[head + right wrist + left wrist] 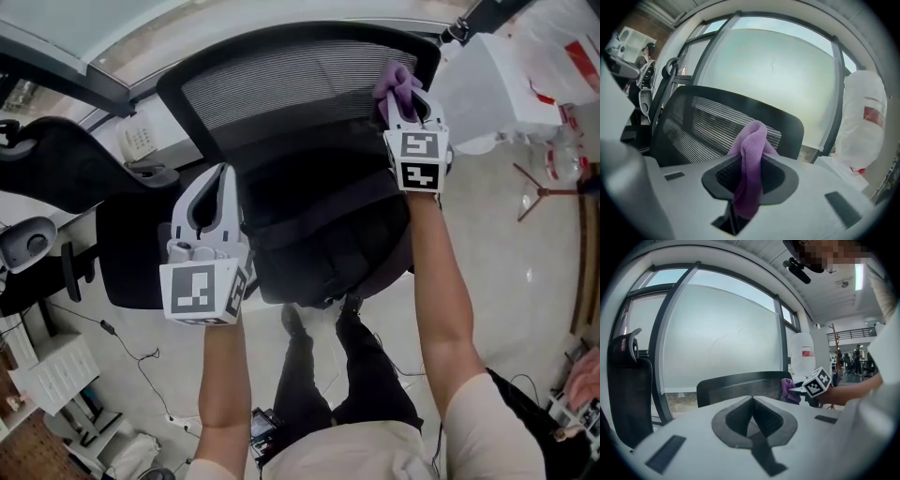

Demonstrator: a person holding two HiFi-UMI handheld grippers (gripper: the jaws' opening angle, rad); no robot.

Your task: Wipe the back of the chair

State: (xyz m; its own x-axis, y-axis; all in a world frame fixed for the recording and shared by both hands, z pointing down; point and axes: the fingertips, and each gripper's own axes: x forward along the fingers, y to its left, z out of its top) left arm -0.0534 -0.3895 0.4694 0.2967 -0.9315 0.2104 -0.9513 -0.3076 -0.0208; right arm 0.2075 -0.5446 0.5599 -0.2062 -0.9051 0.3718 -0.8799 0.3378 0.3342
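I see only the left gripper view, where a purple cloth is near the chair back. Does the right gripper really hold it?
Observer: Yes. In the right gripper view the purple cloth is clamped between the jaws of the right gripper.
Operator: And where is my left gripper?
Observer: In the head view the left gripper is at the left side of the chair back, away from the cloth; contact I cannot tell.
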